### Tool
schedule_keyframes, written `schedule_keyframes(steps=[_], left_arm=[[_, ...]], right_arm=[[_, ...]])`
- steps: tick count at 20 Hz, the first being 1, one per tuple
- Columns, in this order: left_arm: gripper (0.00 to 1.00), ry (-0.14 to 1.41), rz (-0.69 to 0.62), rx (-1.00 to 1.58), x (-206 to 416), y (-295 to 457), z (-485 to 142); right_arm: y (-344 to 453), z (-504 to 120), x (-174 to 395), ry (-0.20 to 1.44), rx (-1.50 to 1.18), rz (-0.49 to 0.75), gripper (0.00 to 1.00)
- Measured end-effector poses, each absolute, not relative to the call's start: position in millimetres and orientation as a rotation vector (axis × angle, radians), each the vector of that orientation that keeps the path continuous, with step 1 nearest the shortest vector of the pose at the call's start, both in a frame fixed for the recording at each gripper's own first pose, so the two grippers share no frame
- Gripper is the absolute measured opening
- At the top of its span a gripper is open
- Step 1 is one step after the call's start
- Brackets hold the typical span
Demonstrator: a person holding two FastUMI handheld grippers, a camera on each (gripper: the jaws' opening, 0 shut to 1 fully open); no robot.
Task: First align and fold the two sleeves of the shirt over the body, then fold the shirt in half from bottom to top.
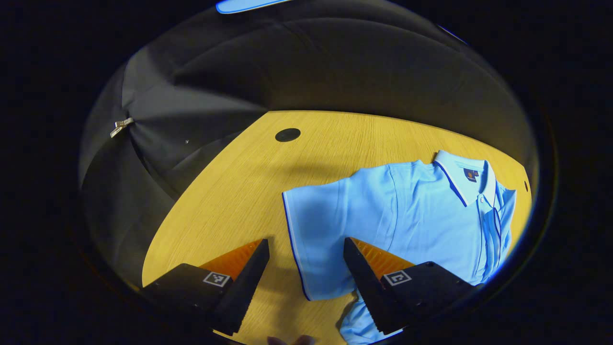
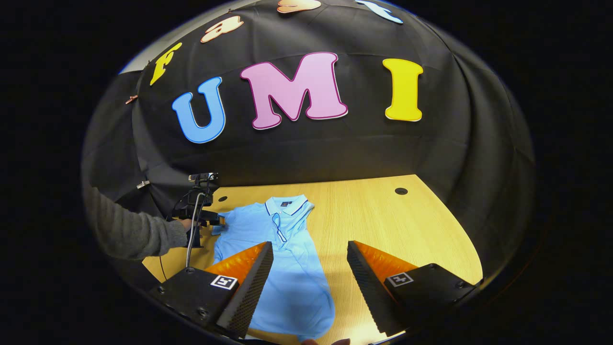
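With its fingers spread wide apart and holding nothing, the left gripper [image 1: 306, 258] hovers over the hem of the polo shirt's [image 1: 407, 215] sleeve [image 1: 316, 230], which lies flat between the fingers on the wooden table [image 1: 230, 191]; the collar [image 1: 462, 175] lies beyond the right finger. In the right gripper view, the right gripper [image 2: 310, 261] is likewise open and empty above the shirt's lower body, with the collar ahead and a grey-sleeved arm [image 2: 129, 232] far to the left.
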State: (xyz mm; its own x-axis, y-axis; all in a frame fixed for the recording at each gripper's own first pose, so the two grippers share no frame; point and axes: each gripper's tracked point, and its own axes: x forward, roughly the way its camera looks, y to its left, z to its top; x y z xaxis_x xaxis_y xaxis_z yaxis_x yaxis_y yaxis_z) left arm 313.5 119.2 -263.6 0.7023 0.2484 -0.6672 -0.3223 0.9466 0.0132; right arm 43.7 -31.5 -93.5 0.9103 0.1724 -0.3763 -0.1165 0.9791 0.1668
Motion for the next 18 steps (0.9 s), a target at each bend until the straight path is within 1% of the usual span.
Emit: schedule_keyframes(steps=[3,4,5,7,8,9,10,11,12,13,14,15,18], left_arm=[[0.99,0.740,0.303,-0.126,312,116,-266],[0.99,0.746,0.279,-0.149,313,110,-269],[0.85,0.746,0.254,-0.179,315,101,-269],[0.58,0.762,0.250,-0.197,314,96,-269],[0.48,0.772,0.247,-0.203,314,93,-269],[0.45,0.780,0.246,-0.210,315,90,-269],[0.35,0.782,0.244,-0.221,316,87,-268],[0.31,0.785,0.238,-0.233,316,85,-268],[0.22,0.782,0.237,-0.235,317,85,-268],[0.17,0.780,0.237,-0.235,317,86,-267],[0.02,0.774,0.236,-0.240,317,86,-266],[0.07,0.770,0.235,-0.244,318,86,-266],[0.06,0.766,0.201,-0.249,319,81,-264]], right_arm=[[-31,-94,45,0.403,0.141,0.150,0.96],[-31,-95,44,0.407,0.143,0.148,0.96],[-32,-97,44,0.412,0.147,0.146,0.97],[-31,-99,43,0.421,0.153,0.140,0.97],[-32,-99,41,0.424,0.154,0.137,0.97],[-33,-98,40,0.421,0.154,0.136,0.97],[-34,-97,40,0.420,0.151,0.133,0.97],[-34,-98,40,0.422,0.150,0.133,0.97],[-35,-98,38,0.422,0.150,0.129,0.97],[-36,-98,37,0.423,0.153,0.127,0.97],[-37,-100,35,0.427,0.154,0.124,0.97],[-38,-101,33,0.429,0.156,0.121,0.96],[-42,-104,29,0.436,0.157,0.115,0.97]])
